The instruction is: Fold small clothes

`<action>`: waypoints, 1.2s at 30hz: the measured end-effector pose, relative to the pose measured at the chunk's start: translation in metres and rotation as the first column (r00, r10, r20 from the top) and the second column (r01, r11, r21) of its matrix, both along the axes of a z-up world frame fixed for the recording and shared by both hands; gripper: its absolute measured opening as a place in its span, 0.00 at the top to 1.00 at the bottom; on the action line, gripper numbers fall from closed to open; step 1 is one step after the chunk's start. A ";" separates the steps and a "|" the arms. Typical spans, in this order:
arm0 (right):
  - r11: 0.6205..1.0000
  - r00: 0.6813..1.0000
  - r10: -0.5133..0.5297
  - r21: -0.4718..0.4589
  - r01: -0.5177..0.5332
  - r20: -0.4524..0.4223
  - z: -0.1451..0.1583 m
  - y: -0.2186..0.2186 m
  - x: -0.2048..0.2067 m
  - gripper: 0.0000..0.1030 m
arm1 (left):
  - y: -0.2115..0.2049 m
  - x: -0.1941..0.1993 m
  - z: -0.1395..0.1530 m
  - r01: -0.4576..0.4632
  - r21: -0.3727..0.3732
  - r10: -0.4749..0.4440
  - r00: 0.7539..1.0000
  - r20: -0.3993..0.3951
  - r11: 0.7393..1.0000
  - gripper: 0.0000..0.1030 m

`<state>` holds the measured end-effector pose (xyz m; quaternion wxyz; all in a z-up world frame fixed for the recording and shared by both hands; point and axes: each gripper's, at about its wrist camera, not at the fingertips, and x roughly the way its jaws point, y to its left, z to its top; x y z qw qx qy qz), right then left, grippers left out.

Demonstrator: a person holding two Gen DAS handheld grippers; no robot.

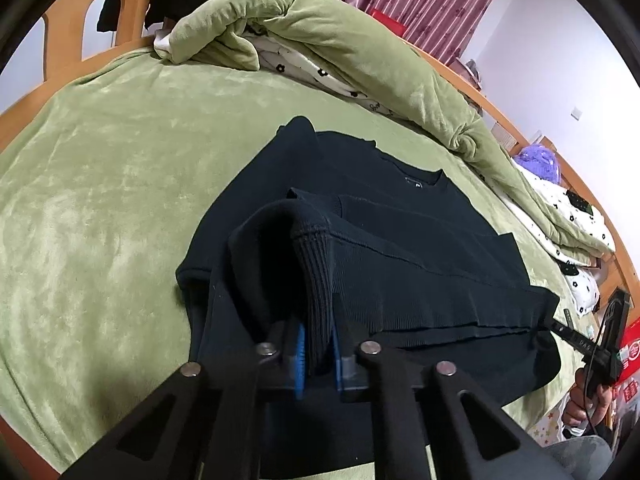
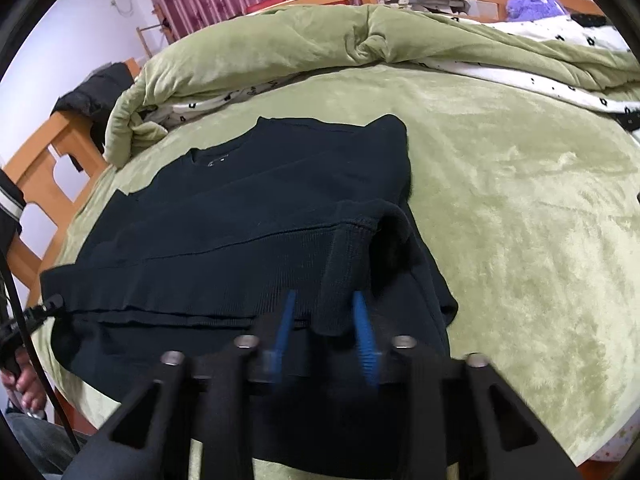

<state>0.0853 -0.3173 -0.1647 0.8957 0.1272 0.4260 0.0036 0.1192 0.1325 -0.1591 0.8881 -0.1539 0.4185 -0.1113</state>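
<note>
Carry both hem corners of the black sweater [image 1: 400,216] evenly toward the collar [image 1: 404,168] so the fold lands straight on the green bed [image 1: 100,184]. Your left claw [image 1: 318,344] is pinched narrow on the ribbed hem. Your right claw [image 2: 324,328] sits wider, ribbed cloth between its blue pads [image 2: 362,320]; whether it truly grips, I can't tell.
</note>
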 end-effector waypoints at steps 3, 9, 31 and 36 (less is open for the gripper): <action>1.000 1.000 0.008 -0.008 -0.008 0.005 0.001 -0.001 0.000 0.82 | 0.002 -0.001 0.002 0.002 -0.016 -0.002 1.000 0.011 1.000 0.92; 1.000 1.000 -0.016 0.025 0.015 0.007 -0.001 -0.014 -0.006 0.81 | 0.004 0.002 -0.004 0.011 -0.015 -0.011 1.000 -0.021 1.000 0.92; 0.978 0.982 -0.026 0.207 -0.013 0.186 0.056 -0.018 0.018 0.91 | -0.001 0.023 0.064 -0.010 -0.100 0.022 0.992 0.121 0.995 0.94; 0.959 0.976 -0.074 0.284 0.014 0.203 0.071 -0.031 0.046 0.91 | -0.006 0.056 0.079 -0.038 -0.126 0.055 0.990 0.131 0.991 0.94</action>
